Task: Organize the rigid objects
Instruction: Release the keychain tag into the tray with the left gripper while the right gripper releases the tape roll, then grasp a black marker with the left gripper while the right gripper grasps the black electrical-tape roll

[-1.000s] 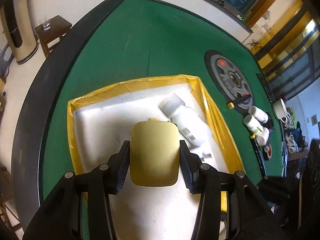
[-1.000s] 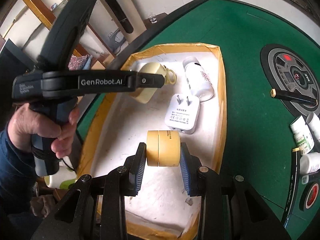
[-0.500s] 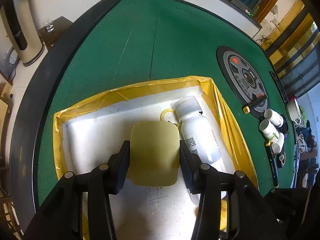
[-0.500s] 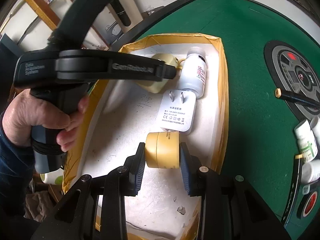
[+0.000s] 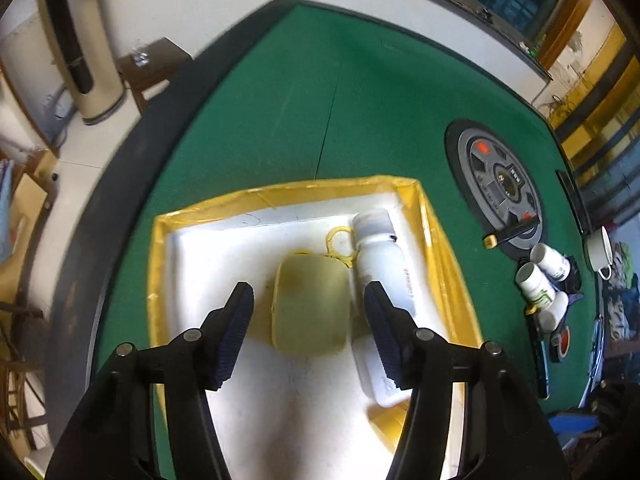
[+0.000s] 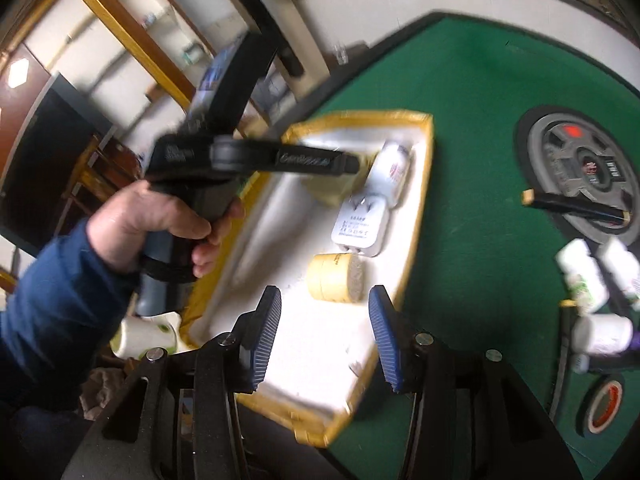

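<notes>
A white tray with yellow-taped walls (image 5: 440,240) sits on the green tabletop (image 5: 320,100). The left gripper (image 5: 308,332) hangs over it, its jaws opening and already clear of the pale yellow case (image 5: 310,304), which lies flat on the tray floor between them with a gap on either side. A yellow loop at the case's far end touches a white bottle (image 5: 380,252) lying just beside it; the bottle's lower part disappears behind the right-hand finger. Below that finger, a white block and a yellow shape are half covered and hard to identify from this view.

The right wrist view is smeared by motion blur. The right gripper (image 6: 324,328) has jaws that are also opening, with nothing pressed between the pads; the yellow tape roll (image 6: 336,282) lies on its side on the tray floor just beyond the fingertips. Next to it is a white plug adapter (image 6: 360,226), whose print is unreadable. A hand (image 6: 160,224) in a blue sleeve grips the left gripper's handle, and that tool's arm covers most of the yellow case here. At the right edge, several white bottles (image 6: 588,280) and a red-cored tape roll (image 6: 604,408) sit on the felt, blurred and partly cut off.
</notes>
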Tool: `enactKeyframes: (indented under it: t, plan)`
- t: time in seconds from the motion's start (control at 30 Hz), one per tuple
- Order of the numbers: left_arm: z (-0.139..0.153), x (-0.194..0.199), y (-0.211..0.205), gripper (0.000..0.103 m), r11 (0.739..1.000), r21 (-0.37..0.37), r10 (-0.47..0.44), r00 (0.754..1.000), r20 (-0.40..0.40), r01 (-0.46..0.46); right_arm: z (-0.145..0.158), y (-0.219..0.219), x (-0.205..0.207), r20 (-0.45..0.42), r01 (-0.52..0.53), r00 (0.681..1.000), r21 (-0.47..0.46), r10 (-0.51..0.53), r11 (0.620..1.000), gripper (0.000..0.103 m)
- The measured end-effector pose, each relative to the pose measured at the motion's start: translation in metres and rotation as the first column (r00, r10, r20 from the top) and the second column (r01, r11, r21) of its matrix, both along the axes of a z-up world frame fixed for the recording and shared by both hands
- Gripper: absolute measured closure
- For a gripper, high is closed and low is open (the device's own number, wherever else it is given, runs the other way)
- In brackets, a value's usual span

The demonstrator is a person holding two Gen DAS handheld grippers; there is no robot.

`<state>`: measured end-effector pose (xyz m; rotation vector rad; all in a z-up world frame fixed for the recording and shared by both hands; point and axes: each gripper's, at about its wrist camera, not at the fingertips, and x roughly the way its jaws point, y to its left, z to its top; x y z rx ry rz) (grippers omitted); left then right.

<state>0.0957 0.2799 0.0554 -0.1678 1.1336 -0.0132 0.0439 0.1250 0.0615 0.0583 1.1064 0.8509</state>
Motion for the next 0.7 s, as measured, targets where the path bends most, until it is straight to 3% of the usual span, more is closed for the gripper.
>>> enactKeyframes:
  t: [0.1, 0.3, 0.47, 0.63, 0.7]
  plan:
    - [0.023, -0.014, -0.013, 0.046, 1.000, 0.013, 0.006, 0.999, 0.036, -0.006, 0.009, -0.048, -0.006, 0.022, 0.059, 0.998, 0.034, -0.059, 0.998, 0.062]
    - [0.048, -0.047, -0.090, 0.046, 0.993, -0.068, -0.091, 0.995, 0.045, 0.094, 0.000, -0.148, -0.009, -0.012, 0.239, 0.971, 0.074, -0.238, 0.968, 0.062]
    - [0.027, -0.073, -0.168, 0.047, 0.976, -0.151, -0.166, 0.986, -0.031, 0.160, -0.018, -0.235, -0.015, -0.085, 0.378, 0.924, 0.079, -0.372, 0.922, 0.062]
    - [-0.006, -0.080, -0.221, 0.047, 0.967, -0.198, -0.191, 0.973, -0.131, 0.163, -0.032, -0.273, -0.024, -0.120, 0.436, 0.896, 0.039, -0.429, 0.899, 0.062]
    - [-0.016, -0.078, -0.236, 0.047, 0.971, -0.177, -0.187, 0.971, -0.148, 0.160, -0.029, -0.283, -0.028, -0.112, 0.459, 0.885, 0.050, -0.451, 0.887, 0.062]
